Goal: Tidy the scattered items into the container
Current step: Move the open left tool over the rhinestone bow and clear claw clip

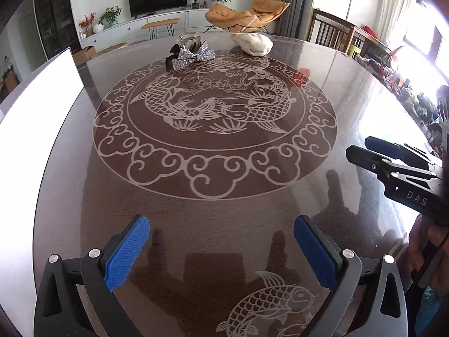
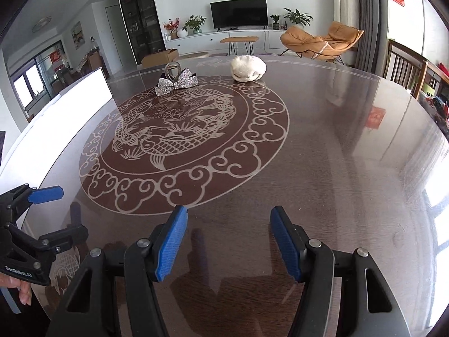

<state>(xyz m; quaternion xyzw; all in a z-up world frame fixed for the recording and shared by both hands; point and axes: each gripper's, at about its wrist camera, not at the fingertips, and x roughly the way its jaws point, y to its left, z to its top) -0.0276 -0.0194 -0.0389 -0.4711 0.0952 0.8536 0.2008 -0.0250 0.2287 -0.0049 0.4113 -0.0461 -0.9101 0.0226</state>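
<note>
While both tools are held low over the near part of the glass-topped worktop (image 2: pixel 322 146), the left claw (image 1: pixel 221 248) and the right claw (image 2: pixel 228 243) are seen released, blue pads spread and nothing between them. Wide bare glass lies ahead, so open room for the approach is judged ample; the white container (image 1: pixel 36 104) stands at the left edge. Farther off, the sequined bow (image 2: pixel 177 84) rests against a clear glass piece (image 2: pixel 171 70), which is judged fragile and slippery. The bow is judged light and stiff enough to be pinched at its centre knot. Beyond, apart to the right, the white cloth bundle (image 2: pixel 248 68) looks soft and may be gripped anywhere.
</note>
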